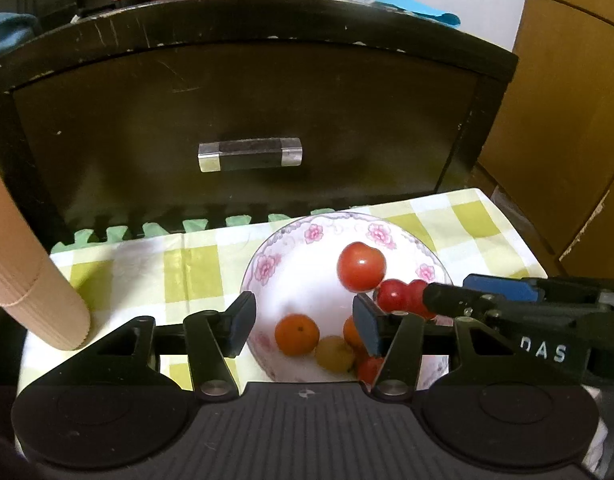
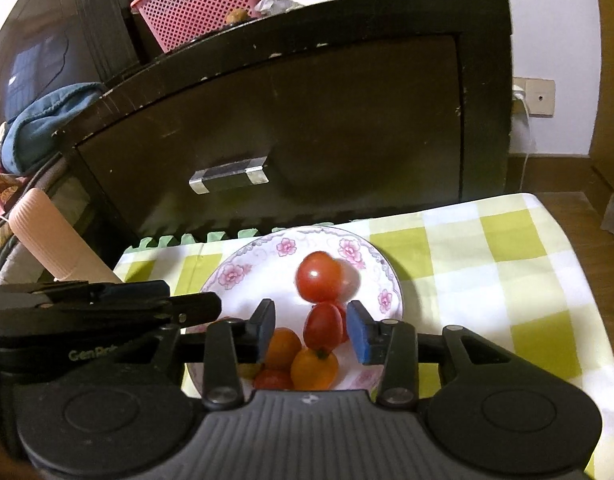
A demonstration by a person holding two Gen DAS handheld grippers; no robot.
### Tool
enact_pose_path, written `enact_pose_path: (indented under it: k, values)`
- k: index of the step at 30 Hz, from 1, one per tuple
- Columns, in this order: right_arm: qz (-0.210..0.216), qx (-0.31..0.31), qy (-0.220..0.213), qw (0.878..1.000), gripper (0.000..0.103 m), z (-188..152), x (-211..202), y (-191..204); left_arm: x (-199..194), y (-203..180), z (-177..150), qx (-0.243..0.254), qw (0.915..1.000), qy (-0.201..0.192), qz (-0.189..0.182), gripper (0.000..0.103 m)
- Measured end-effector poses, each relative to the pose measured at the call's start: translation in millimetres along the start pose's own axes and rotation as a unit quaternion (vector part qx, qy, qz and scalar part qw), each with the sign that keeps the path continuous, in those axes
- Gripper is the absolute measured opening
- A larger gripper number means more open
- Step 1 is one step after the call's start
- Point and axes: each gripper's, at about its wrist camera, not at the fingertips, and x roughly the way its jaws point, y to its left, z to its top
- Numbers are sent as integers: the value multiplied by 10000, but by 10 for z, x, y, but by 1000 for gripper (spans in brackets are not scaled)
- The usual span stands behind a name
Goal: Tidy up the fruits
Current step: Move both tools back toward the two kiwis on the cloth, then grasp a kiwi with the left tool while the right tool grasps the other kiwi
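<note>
Dropping fruit into the bowl [image 1: 267,256], both the left hand-held gripper [image 1: 303,324] and right hand-held gripper [image 2: 311,330] part-open and empty; next, fetching any leftover fruit

The bowl's [image 2: 381,266] near rim is hidden behind the right hand-held gripper [image 2: 311,332] body. The far tomato [image 2: 317,276] is blurred. In the left view, a finger [image 1: 367,326] covers part of an orange [image 1: 352,332].

Cabinet [image 1: 243,112] blocks behind bowl [image 1: 267,256]; cloth [image 2: 487,264] free on right.
</note>
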Motion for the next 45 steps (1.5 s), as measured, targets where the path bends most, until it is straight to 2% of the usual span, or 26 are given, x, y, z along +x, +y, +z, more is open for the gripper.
enact_pose_path:
  k: [13,23,31,45]
  values:
    - [-69,45,28,10000,37,-118,-205,7,-250,29,-270,101,9999,116,2,63]
    - [51,-56,358,9993,38,-467,-287,156,-319,21,-636,156,9987,485,-16,63]
    - [97,-39,548,9984,38,-597,-315,211,-248,-23,-817,190,9963,832,-81,63]
    - [153,-17,916,9957,38,-658,-175,279,28,-22,-904,60,9906,1361,-107,46]
